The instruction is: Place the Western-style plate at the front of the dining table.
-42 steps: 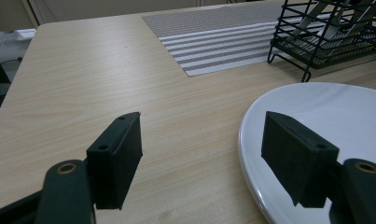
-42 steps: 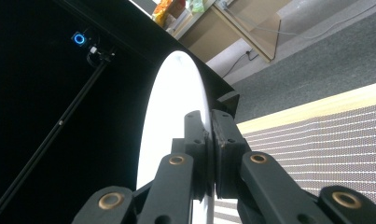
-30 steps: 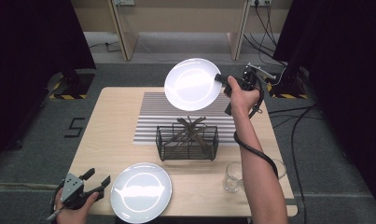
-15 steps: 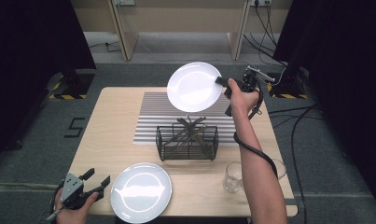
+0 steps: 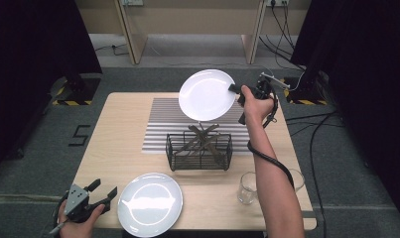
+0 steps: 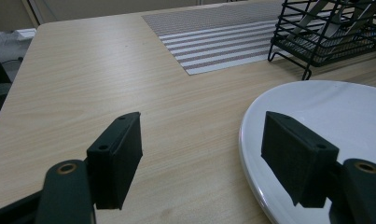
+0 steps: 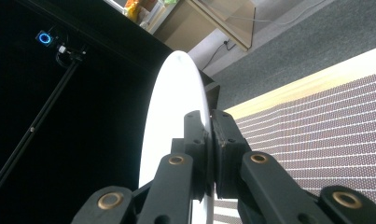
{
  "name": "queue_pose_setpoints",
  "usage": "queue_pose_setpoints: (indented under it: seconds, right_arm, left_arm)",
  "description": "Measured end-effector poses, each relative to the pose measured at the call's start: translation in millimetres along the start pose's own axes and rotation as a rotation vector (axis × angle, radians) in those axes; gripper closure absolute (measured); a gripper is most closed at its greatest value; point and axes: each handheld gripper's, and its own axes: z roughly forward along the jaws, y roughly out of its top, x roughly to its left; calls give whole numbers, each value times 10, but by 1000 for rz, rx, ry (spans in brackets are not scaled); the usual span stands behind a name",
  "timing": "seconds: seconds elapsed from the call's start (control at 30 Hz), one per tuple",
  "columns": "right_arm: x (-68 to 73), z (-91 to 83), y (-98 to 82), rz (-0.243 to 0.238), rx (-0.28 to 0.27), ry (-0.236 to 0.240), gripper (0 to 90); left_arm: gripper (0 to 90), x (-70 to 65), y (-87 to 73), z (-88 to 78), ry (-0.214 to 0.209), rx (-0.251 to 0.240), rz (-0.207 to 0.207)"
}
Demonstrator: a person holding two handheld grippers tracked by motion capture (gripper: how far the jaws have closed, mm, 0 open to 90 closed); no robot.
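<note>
High view, right gripper clamped on the rim of a white plate held tilted above the striped mat and black wire rack at the far side, left gripper at the near left corner, jaws apart, just beside a second white plate lying flat on the table.

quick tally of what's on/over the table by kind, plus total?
Plates: 2, one held up in the right gripper, one flat on the table
Glasses: 2, near, far
Wire rack: 1
Striped mat: 1
Total: 6
</note>
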Motion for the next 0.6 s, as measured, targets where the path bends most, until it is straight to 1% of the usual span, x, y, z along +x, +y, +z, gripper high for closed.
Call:
queue_pose_setpoints:
  seconds: [0.6]
  right_arm:
    - [-155,99,-40,25,22,-32,856]
  left_arm:
    - [286,2,-1,-1,-1,0,0]
